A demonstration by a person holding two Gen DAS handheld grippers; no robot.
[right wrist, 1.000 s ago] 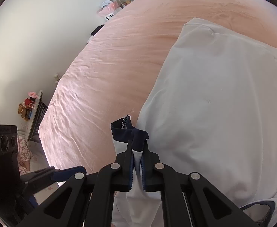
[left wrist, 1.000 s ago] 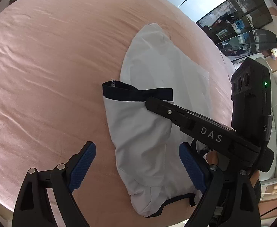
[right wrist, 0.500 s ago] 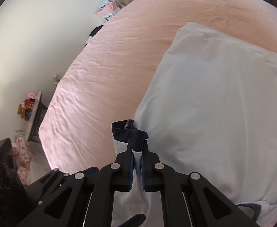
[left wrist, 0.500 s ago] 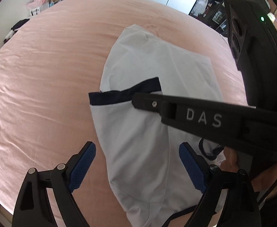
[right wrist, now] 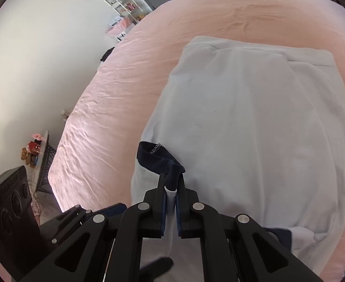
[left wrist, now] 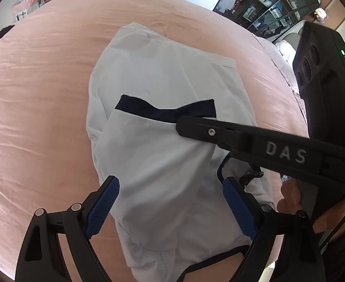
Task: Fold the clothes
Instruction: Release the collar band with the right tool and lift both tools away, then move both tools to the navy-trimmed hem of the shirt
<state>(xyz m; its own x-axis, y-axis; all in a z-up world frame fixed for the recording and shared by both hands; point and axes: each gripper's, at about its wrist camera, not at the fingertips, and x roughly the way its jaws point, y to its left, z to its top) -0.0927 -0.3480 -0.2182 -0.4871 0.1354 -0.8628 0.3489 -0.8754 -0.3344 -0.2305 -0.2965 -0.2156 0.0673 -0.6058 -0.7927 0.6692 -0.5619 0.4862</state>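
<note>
Both tongs hung over the bed. Nearest the left wrist camera, the left tongs (left wrist: 171,208) stood spread wide, their blue pads (left wrist: 102,208) hovering above the white shirt (left wrist: 153,164) with nothing pinched between them. The right tongs (right wrist: 171,208) were clenched on the navy cuff (right wrist: 159,161) of a white sleeve (left wrist: 149,145), a strip of white cloth showing between the pads. From the left wrist view the same right tongs reached in from the right side, their tip at the dark cuff band (left wrist: 165,109), the sleeve laid across the shirt's body. Part of a hand (left wrist: 290,197) showed beneath that tool. Beyond the cuff, the shirt lay spread on the pink bedsheet (right wrist: 130,89), its far edge folded flat. Farther off, a white wall (right wrist: 38,54), a shelf rack (right wrist: 123,2) and a small side table with toys (right wrist: 34,150) stood beside the bed.
</note>
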